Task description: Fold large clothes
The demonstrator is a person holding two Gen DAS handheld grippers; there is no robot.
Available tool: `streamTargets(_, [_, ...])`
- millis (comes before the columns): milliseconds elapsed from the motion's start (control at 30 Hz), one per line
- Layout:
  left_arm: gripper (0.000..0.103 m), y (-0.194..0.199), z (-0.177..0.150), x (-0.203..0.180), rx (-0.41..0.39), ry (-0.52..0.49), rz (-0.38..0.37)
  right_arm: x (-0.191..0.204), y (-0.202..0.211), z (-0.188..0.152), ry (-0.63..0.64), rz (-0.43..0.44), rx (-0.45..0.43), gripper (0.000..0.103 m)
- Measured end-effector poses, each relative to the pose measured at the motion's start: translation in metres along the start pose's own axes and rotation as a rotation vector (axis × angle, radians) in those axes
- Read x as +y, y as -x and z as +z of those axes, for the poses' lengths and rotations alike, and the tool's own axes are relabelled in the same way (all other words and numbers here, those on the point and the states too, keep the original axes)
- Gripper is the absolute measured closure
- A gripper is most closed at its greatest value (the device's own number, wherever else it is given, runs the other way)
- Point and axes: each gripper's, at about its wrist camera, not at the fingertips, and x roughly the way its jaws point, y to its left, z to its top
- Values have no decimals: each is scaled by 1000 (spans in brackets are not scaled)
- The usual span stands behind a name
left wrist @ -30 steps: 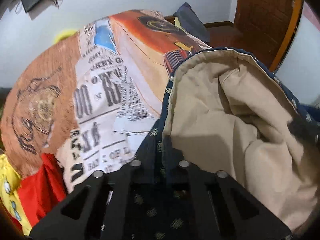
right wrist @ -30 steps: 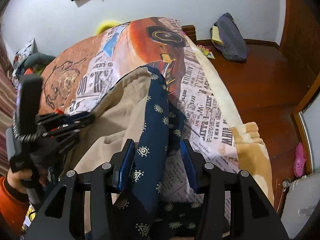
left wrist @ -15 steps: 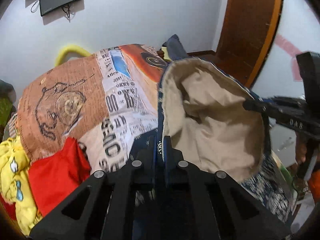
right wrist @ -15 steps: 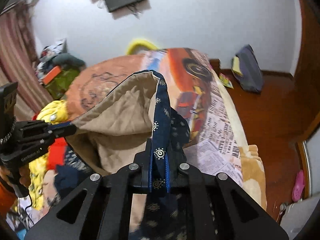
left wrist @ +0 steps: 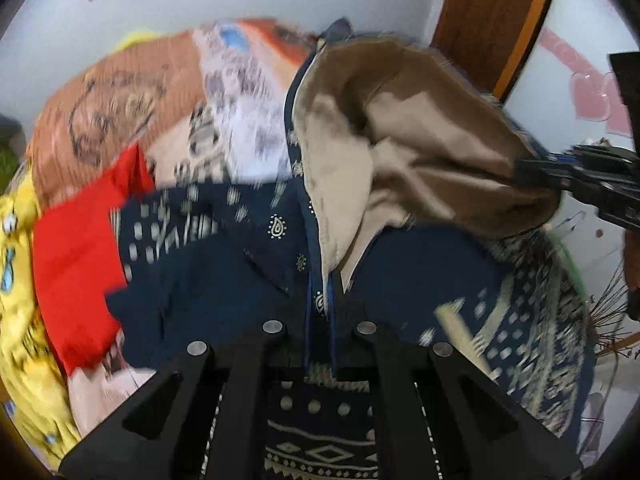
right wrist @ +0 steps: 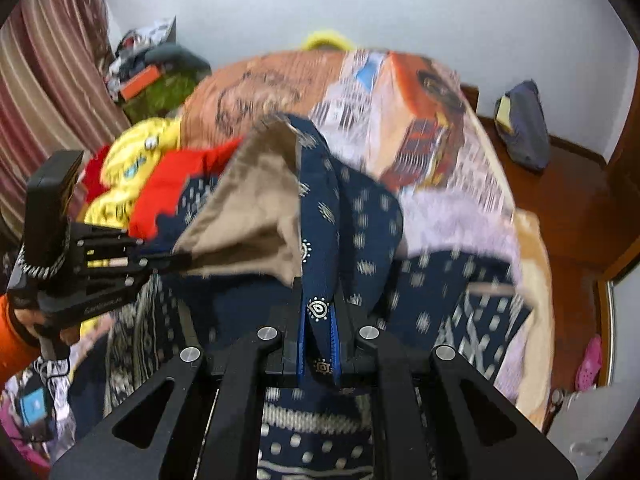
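Two grippers: left (left wrist: 320, 316) and right (right wrist: 320, 320), each clamped on the garment (left wrist: 420, 168) hem.
Garment: soft, limp; hold by hems.

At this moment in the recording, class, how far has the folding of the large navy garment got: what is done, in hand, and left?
Done: the left gripper and the right gripper are each shut on an edge of the navy patterned garment, raised so its beige lining shows. In hand: it hangs bunched between them above the printed bedspread. Left: no flat fold is visible; a red cloth lies unfolded nearby.
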Motion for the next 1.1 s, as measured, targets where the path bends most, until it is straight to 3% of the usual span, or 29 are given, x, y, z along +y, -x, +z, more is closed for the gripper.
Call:
streamTargets(133, [96,-22,-21,7,61,31,-13,0,-18,-26,-28,-3,68,94])
streamTargets(200, [83,-23,-27,9,59,43,-16,0,-24,-36,-39,-16,92,94])
streamTargets(267, [76,-21,-28,12,60,62,-24,-1,-31,-44,-42,-32,109,94])
streamTargets(367, [74,-12,-25,13,49,50,-19,1,-36,-51,-36,-71,111,94])
streamTargets(433, [62,-2,-21,10,26,29,-1,3,-32,-52,-32,-82,104,92])
streamTargets(533, [52,11,-8,10,-29,9,17,8,-24,-48,-24,-102,85,85])
streamTargets(600, [52,14,2,9,-53,-3,22,11,-18,-43,-10,-117,68,82])
streamTargets(733, [52,10,27,7,-70,3,19,16,-11,-31,11,-129,24,63])
streamTargets(1100, [52,-21,75,3,-90,9,-23,9,-31,1,-69,-44,-35,62])
